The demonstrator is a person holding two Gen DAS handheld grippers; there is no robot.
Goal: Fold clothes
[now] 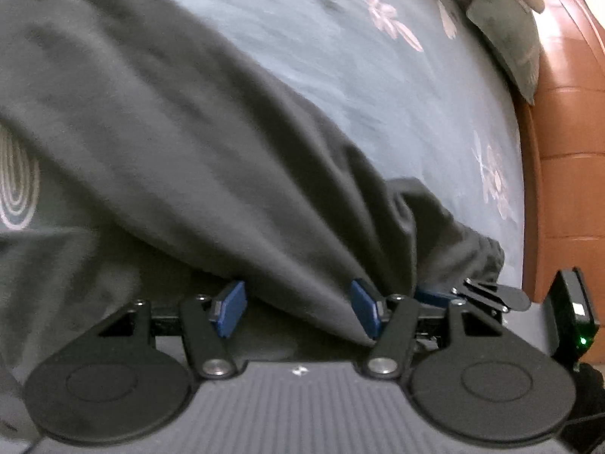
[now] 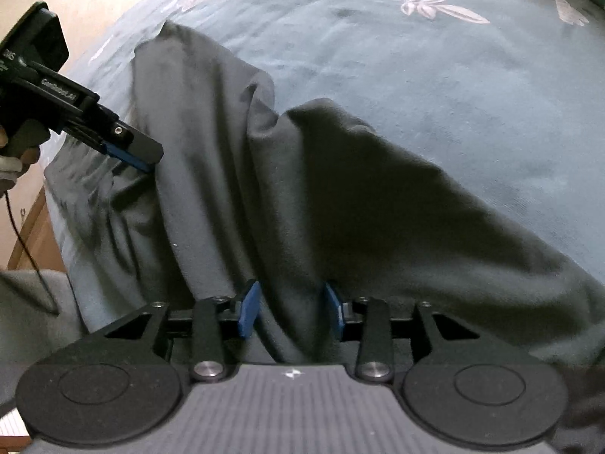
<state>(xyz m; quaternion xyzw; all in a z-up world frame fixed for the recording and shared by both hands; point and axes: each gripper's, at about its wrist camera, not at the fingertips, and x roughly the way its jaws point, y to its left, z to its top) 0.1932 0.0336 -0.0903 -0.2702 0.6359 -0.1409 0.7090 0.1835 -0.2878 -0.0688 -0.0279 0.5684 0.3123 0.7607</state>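
The left gripper (image 1: 298, 312) stood with its blue pads (image 1: 230, 310) spread apart, and a fold of the dark grey garment (image 1: 159, 143) drooped down between them, lying against the right pad while the left pad showed clear of the cloth; no pinch was visible. The right gripper (image 2: 291, 312) likewise had its blue pads (image 2: 249, 312) parted, a thick ridge of the same garment (image 2: 340, 196) running through the gap; whether the pads pressed it could not be told. From both pairs of fingers the garment spread outward and away across the blue-grey floral bedsheet (image 1: 340, 38), rumpled in long folds, with a pale ringed print (image 1: 17, 185) at its far left in the left wrist view. In the right wrist view the left gripper (image 2: 145, 160) reached in from the left, its tip at the garment's near-left folds. Beyond the sheet's right edge stood a brown wooden headboard (image 1: 567, 132) with a greenish pillow (image 1: 506, 38) against it.
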